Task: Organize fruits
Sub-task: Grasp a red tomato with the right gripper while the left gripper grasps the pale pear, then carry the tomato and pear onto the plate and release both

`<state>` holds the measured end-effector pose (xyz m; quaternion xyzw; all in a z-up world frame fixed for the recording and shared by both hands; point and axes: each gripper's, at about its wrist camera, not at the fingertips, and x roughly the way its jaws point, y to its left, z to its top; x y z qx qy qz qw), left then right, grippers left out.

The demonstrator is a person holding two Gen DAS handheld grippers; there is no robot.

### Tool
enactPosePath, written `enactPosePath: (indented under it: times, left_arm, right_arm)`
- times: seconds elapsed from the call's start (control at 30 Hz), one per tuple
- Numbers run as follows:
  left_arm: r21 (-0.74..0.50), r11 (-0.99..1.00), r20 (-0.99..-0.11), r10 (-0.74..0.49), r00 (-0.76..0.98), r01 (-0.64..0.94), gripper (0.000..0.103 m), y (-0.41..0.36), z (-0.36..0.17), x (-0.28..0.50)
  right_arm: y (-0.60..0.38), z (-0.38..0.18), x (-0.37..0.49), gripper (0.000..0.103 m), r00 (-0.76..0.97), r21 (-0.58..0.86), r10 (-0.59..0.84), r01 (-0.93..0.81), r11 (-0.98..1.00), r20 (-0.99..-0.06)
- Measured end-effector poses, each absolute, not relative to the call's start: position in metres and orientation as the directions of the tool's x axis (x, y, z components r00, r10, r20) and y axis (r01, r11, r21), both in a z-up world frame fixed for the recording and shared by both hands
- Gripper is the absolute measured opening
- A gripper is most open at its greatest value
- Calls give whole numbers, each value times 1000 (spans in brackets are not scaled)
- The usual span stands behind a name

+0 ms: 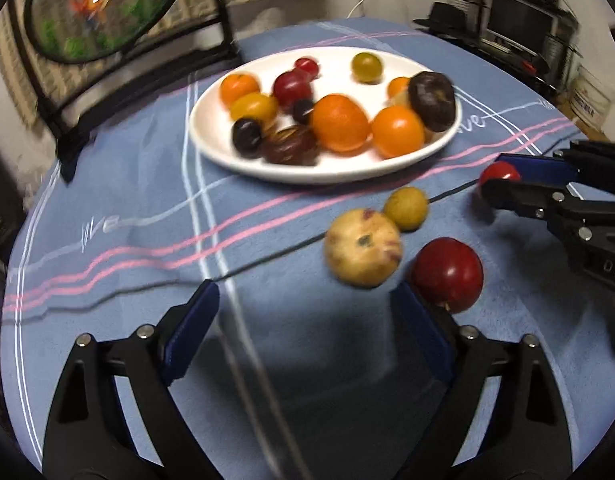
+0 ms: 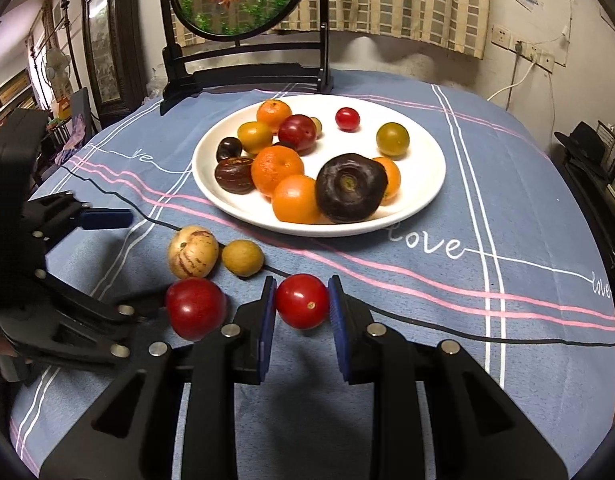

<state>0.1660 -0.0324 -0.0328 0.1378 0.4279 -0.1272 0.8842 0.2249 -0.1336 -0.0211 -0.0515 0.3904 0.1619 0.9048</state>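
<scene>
Nearest us, our right tool (image 2: 301, 306) is clamped on a red cherry tomato (image 2: 302, 301), while our left tool (image 1: 303, 320) gapes wide and empty beside the red plum (image 1: 447, 274). Just past them on the bench (image 2: 507, 240) wait that plum, a striped pepino melon (image 2: 193, 251) and a small tan fruit (image 2: 242, 258). Farther back, the white plate (image 2: 423, 148) already holds most of the fruit, so we judge four pieces remain.

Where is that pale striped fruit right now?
The pale striped fruit lies on the blue tablecloth in front of the white plate, touching a small tan fruit, just behind the big red fruit.
</scene>
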Motion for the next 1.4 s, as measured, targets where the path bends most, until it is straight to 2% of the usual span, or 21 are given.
enactPosePath:
  times: [0.13,0.17,0.2,0.23,0.27,0.43,0.53,0.8,1.4]
  left_arm:
    - [121,924,-765,-147,627,364,86,-44,-34,167]
    - [84,927,-759,-177,626,365,79,-44,-33,169]
    - [61,929,-761,-194,619,366,60,-43,-33,171]
    - [35,929,-769,-210,603,368,47,-42,-34,172]
    - [-11,926,-789,-239,567,376,41,-40,-37,176]
    - [-33,934,-788,-243,566,356,41,-35,-33,176]
    - [-70,949,-756,-253,604,309,41,-23,-16,176]
    - [-76,982,-712,-175,680,174,41,-11,15,186]
    - [-62,988,-718,-145,681,144,41,-29,16,239]
  right_arm:
    - [-132,-21,225,26,643,31,253,-336,941,-723]
    - [-132,-21,225,26,643,30,253,-337,941,-723]
    - [-131,-21,224,26,643,30,253,-337,941,-723]
    - [-131,-21,224,26,643,28,252,-337,941,-723]
    - [-131,-21,224,26,643,27,252,-337,941,-723]
    - [-132,-21,224,26,649,27,247,-329,944,-719]
    - [-134,-17,222,26,667,37,256,-324,945,-700]
    - [-138,3,221,26,743,62,248,-269,961,-622]
    - [-118,22,276,26,785,17,193,-227,974,-588]
